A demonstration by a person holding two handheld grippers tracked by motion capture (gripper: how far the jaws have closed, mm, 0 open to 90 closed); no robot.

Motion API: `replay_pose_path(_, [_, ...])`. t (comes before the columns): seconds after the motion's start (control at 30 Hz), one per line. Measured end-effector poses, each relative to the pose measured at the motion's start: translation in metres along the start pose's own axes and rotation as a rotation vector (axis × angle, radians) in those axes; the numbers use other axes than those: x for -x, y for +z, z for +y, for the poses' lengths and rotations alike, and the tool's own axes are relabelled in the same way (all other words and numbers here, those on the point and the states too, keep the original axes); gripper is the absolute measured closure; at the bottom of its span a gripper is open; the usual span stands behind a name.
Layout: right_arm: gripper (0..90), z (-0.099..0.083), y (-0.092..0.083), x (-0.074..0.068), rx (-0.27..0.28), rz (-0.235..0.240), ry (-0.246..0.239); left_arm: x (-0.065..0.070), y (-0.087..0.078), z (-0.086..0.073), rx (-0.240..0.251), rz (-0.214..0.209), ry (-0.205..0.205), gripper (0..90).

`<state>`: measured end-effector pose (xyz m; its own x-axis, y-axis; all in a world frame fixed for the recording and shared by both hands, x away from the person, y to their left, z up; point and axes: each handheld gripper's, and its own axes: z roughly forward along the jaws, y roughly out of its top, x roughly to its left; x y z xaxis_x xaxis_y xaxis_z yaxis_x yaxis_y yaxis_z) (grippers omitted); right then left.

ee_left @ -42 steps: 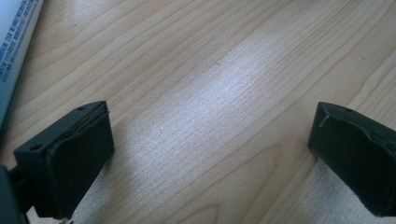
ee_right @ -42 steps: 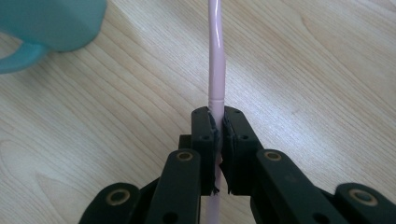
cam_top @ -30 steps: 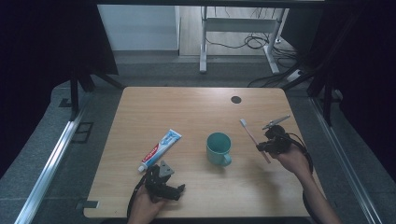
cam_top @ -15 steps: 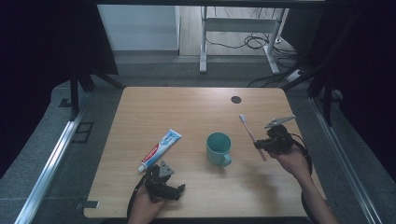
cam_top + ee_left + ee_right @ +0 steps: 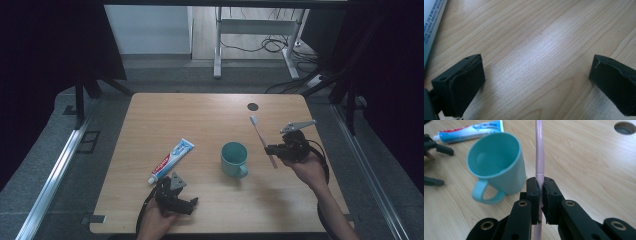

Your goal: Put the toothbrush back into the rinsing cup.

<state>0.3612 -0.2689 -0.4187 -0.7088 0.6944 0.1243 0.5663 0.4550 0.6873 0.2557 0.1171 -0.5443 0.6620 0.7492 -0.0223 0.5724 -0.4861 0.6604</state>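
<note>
Toothbrush (image 5: 262,140) sits clenched in the right claw (image 5: 271,149), seen from the high view just right of the teal mug (image 5: 234,159) and apart from it. Its pink handle slants across the claw, the white bristle head pointing away from the person toward the far side of the worktop (image 5: 210,115), and the handle's other end sticks out on the near side of the claw. A toothpaste tube (image 5: 171,160) lies flat on the wood left of the mug, its cap end toward the person. The left claw (image 5: 192,202) rests low at the near edge of the worktop, just below the tube's cap, held in the person's left hand (image 5: 155,220). A dark round hole (image 5: 252,106) marks the worktop beyond the toothbrush.

From the left gripper view, the left claw (image 5: 536,75) stands released, its two black jaws far apart with bare wood grain between them. The printed side of the toothpaste tube (image 5: 432,22) shows at the upper left edge, clear of the jaws.

From the right gripper view, the right claw (image 5: 541,192) is closed tight on the toothbrush (image 5: 539,152), whose pink handle runs straight up from between the pads. The teal mug (image 5: 496,167) stands upright to the left of the handle, its loop handle turned toward the camera. Behind it lies the toothpaste tube (image 5: 471,131).
</note>
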Motion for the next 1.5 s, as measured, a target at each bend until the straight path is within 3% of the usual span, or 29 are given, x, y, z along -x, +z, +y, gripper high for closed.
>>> replay_pose_path(0.7, [83.6, 0.032, 0.005, -0.023, 0.082, 0.04, -0.037, 0.0, 0.0, 0.0, 0.001, 0.0, 0.0, 0.0])
replay_pose_path(1.5, [83.5, 0.059, 0.019, -0.045, 0.137, 0.067, -0.061, 0.0, 0.0, 0.0, 0.002, 0.001, 0.0, 0.0])
